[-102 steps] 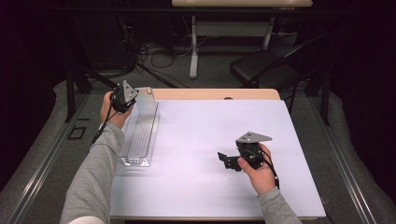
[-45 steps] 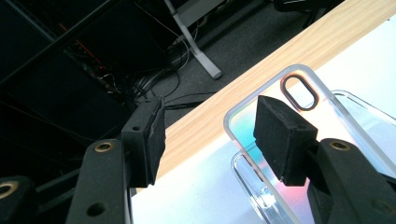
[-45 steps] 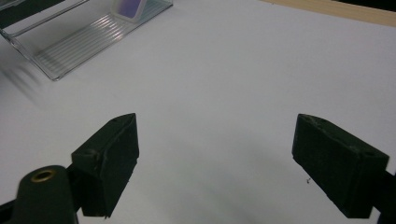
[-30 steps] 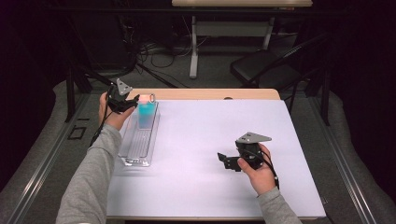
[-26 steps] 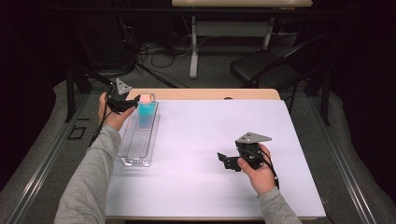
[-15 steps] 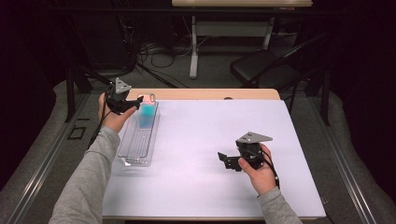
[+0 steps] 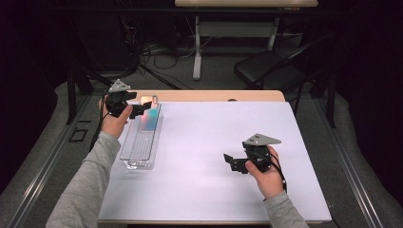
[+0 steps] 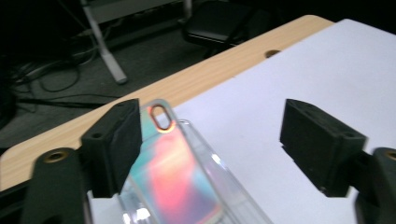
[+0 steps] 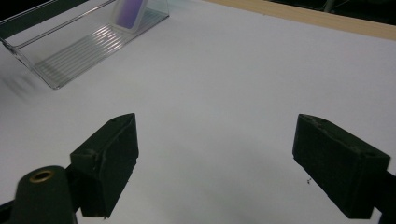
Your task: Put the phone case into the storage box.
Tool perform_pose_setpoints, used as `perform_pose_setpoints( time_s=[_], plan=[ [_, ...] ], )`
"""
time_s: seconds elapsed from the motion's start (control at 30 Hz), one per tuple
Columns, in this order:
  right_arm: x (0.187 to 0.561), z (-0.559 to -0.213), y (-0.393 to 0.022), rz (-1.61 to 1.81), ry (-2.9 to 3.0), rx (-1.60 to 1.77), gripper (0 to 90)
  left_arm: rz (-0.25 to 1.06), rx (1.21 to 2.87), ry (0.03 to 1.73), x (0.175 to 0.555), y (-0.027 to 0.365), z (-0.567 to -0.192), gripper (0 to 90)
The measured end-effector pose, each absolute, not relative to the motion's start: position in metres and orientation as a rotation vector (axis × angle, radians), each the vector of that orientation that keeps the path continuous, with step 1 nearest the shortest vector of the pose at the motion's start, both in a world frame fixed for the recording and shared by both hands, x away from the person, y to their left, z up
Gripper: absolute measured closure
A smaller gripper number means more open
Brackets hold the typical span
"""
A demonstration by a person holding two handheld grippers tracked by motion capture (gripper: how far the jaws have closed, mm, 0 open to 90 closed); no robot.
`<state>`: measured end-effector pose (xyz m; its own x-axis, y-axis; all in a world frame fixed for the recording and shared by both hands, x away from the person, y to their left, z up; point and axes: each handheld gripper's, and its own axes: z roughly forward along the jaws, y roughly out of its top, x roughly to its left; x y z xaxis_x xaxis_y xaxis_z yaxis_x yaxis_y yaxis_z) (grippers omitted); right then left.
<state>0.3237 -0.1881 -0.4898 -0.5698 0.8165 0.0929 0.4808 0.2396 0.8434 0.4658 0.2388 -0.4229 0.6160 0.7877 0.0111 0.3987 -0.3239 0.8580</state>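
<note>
Iridescent card (image 7: 149, 118) standing in clear rack (image 7: 139, 145), far-left table corner. Left gripper (image 7: 138, 110): jaws just opening, card released. Right gripper (image 7: 231, 161): open, empty. Withdraw straight back, avoiding tipping card.

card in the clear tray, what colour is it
Iridescent card: pink-red and teal, clearest in left gripper view.

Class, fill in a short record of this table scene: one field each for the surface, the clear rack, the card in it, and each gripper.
surface: white table top
clear rack: at the table's left side
iridescent card: stands in the rack's far end
left gripper: open beside the card, jaws just been opening, pads off it
right gripper: open, nothing between its jaws
</note>
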Motion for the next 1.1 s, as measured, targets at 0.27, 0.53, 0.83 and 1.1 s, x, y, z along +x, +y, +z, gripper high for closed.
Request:
perform_pose_setpoints(
  time_s=[0.27,0.53,0.83,1.1],
  plan=[
    [0.321,-0.485,-0.190,1.264,2.139,1.194,11.9,0.524,1.965,0.881,0.449,0.225,-0.415,16.6],
    [0.318,-0.481,-0.191,1.266,2.139,1.186,2.7,0.452,1.956,0.805,0.429,0.213,-0.410,15.3],
    [0.310,-0.476,-0.188,1.255,2.146,1.152,0.0,0.381,1.942,0.764,0.403,0.207,-0.411,15.3],
    [0.298,-0.473,-0.191,1.247,2.144,1.113,0.0,0.313,1.929,0.724,0.380,0.206,-0.416,15.3]
  ],
)
